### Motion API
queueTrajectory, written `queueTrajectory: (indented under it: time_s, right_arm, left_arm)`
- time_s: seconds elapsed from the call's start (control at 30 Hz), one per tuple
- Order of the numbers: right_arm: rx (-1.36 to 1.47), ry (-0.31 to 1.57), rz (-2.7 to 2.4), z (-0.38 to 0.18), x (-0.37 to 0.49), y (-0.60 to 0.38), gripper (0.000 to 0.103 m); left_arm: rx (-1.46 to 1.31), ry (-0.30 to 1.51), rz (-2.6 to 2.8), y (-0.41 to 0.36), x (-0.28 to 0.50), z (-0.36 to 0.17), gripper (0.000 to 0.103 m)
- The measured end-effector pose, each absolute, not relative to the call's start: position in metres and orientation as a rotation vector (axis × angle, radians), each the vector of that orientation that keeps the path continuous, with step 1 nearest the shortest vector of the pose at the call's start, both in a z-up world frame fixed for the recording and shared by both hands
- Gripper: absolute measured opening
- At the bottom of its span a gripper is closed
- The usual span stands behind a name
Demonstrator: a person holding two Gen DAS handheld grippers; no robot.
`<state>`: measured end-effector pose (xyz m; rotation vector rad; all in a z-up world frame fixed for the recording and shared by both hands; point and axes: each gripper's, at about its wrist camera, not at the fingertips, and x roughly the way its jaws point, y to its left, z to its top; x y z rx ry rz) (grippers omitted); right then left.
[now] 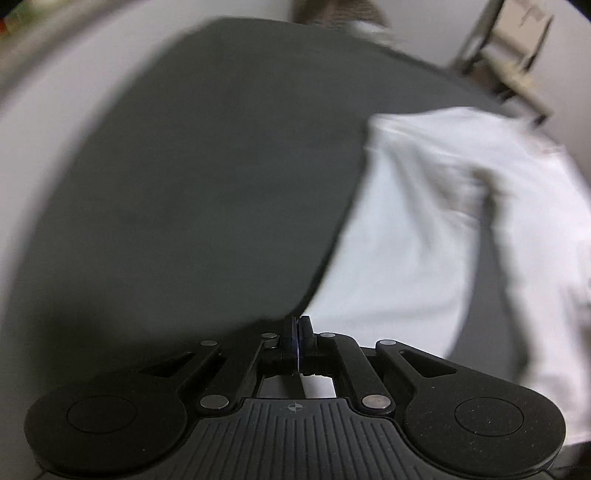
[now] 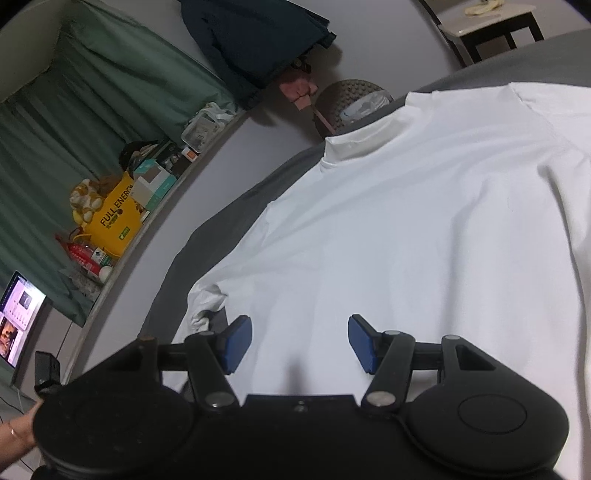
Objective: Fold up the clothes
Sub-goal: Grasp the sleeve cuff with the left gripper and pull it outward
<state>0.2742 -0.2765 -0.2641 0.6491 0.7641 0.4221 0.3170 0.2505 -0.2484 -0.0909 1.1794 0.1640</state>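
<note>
A white long-sleeved shirt (image 2: 424, 236) lies spread on a dark grey bed cover (image 2: 207, 240), collar (image 2: 354, 144) toward the far edge. In the right wrist view my right gripper (image 2: 301, 341) hovers open over the shirt's lower part, blue pads (image 2: 238, 343) wide apart with nothing between them. A bunched cuff (image 2: 203, 299) lies just left of it. In the blurred left wrist view the shirt (image 1: 424, 229) covers the right side of the grey cover (image 1: 207, 177). My left gripper (image 1: 299, 341) is shut, and the shirt's edge runs right into its fingertips.
A windowsill (image 2: 147, 206) with a yellow bag, boxes and a plush toy runs along green curtains (image 2: 74, 122). A dark jacket (image 2: 251, 40) hangs beyond. A laptop screen (image 2: 18, 317) and a hand (image 2: 18, 435) sit at lower left. A small table (image 2: 491, 22) stands far right.
</note>
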Motion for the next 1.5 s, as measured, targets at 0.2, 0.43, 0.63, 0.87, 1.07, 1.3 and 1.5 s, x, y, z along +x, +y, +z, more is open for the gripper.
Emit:
queueTrajectory:
  time_s: [0.2, 0.43, 0.63, 0.87, 1.07, 1.3, 1.5]
  right_arm:
    - [0.617, 0.774, 0.42, -0.266, 0.273, -0.276, 0.057]
    - [0.615, 0.794, 0.412, -0.269, 0.275, -0.275, 0.057]
    - [0.597, 0.808, 0.419, -0.27, 0.274, -0.271, 0.057]
    - [0.591, 0.805, 0.415, -0.268, 0.271, -0.27, 0.057]
    - [0.602, 0.813, 0.41, -0.269, 0.272, -0.271, 0.057]
    - [0.611, 0.807, 0.414, -0.268, 0.273, -0.27, 0.057]
    - [0.607, 0.808, 0.416, -0.267, 0.272, -0.268, 0.057]
  left_arm:
    - [-0.006, 1.185, 0.365, 0.296, 0.322, -0.242, 0.001]
    - [-0.319, 1.176, 0.088, 0.282, 0.291, -0.246, 0.026]
    - [-0.326, 1.12, 0.132, 0.281, 0.261, -0.248, 0.078]
    - [-0.121, 0.944, 0.045, 0.229, 0.24, -0.236, 0.028]
    - [-0.027, 0.974, -0.11, 0.183, 0.243, -0.235, 0.017]
    - [0.008, 0.903, -0.013, 0.186, 0.231, -0.225, 0.034]
    - [0.064, 0.913, -0.089, 0.172, 0.225, -0.229, 0.009]
